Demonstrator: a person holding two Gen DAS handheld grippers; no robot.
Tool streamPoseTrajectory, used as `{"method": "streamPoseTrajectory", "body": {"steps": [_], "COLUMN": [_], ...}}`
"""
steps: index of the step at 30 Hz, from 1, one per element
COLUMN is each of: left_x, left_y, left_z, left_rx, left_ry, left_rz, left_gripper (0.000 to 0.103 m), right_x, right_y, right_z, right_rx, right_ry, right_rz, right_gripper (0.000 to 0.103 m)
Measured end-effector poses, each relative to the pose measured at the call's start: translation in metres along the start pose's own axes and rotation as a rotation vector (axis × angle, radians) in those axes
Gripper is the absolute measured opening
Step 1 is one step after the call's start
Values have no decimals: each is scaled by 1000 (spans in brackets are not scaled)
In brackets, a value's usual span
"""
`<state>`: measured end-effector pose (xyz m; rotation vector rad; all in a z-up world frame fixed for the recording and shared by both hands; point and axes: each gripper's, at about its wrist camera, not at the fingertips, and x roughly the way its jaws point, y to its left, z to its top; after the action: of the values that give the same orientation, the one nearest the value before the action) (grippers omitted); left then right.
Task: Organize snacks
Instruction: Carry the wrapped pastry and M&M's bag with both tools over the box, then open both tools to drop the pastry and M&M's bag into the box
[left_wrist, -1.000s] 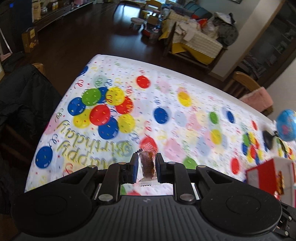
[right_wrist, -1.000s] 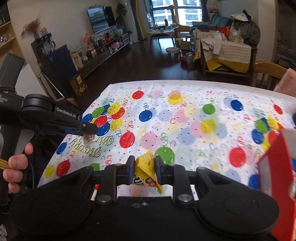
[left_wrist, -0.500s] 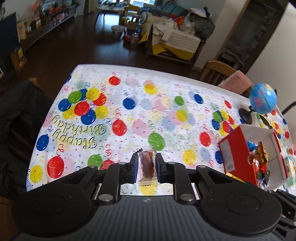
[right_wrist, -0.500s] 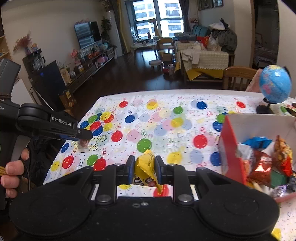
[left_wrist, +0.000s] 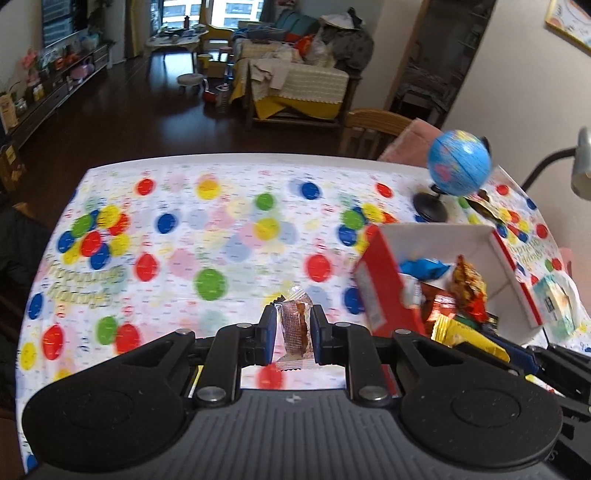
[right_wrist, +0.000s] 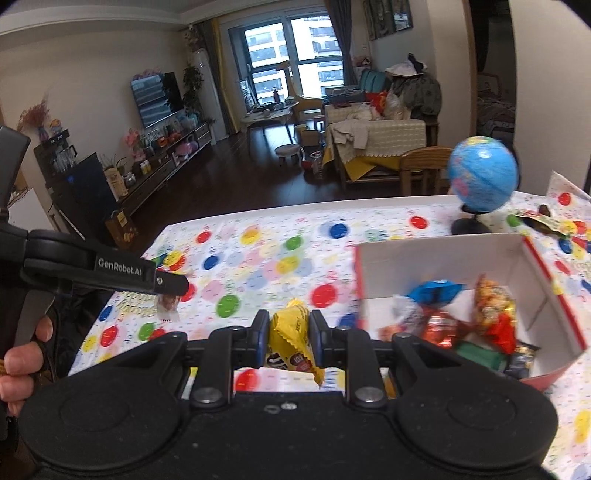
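Note:
My left gripper (left_wrist: 293, 334) is shut on a small clear-wrapped brown snack (left_wrist: 294, 328), held above the balloon-print tablecloth (left_wrist: 221, 236). My right gripper (right_wrist: 290, 339) is shut on a yellow candy packet (right_wrist: 291, 338). A red box with a white inside (left_wrist: 384, 291) stands to the right of both grippers and holds several wrapped snacks (right_wrist: 491, 314). In the right wrist view the box (right_wrist: 439, 258) is right of the gripper, and the left gripper (right_wrist: 173, 286) with its snack shows at the left. The yellow packet also shows in the left wrist view (left_wrist: 465, 332).
A blue globe on a black stand (left_wrist: 458, 166) sits behind the box. A loose wrapper (right_wrist: 543, 219) lies at the far right. A small tissue pack (left_wrist: 554, 299) lies right of the box. A wooden chair (left_wrist: 373, 129) stands at the table's far side.
Both grippers have swung right, each still holding its snack. The red box has come closer and fuller into both views, and the globe now shows in both.

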<state>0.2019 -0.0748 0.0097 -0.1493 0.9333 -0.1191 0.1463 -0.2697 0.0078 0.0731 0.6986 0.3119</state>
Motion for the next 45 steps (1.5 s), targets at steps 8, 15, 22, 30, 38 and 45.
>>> {"method": "streamPoseTrajectory", "body": {"steps": [8, 15, 22, 30, 38, 45], "left_x": [29, 65, 104, 138, 157, 163], "left_y": [-75, -129, -169, -196, -204, -208], "left_z": [2, 0, -7, -16, -28, -30], "left_rx": [29, 64, 116, 172, 221, 250], "left_ry": [35, 83, 145, 191, 226, 226], "left_rz": [-46, -48, -25, -27, 1, 23], "left_gripper": [19, 19, 19, 19, 19, 21], "right_x": [-9, -8, 9, 28, 43, 49], "right_y": [-80, -136, -186, -220, -223, -223], "right_z": [-4, -10, -14, -26, -32, -34], "right_rx": [31, 45, 97, 158, 154, 156], "right_ry": [23, 45, 76, 102, 136, 149], "right_rz": [-35, -76, -117, -138, -132, -126], "right_gripper": [22, 22, 22, 22, 22, 25]}}
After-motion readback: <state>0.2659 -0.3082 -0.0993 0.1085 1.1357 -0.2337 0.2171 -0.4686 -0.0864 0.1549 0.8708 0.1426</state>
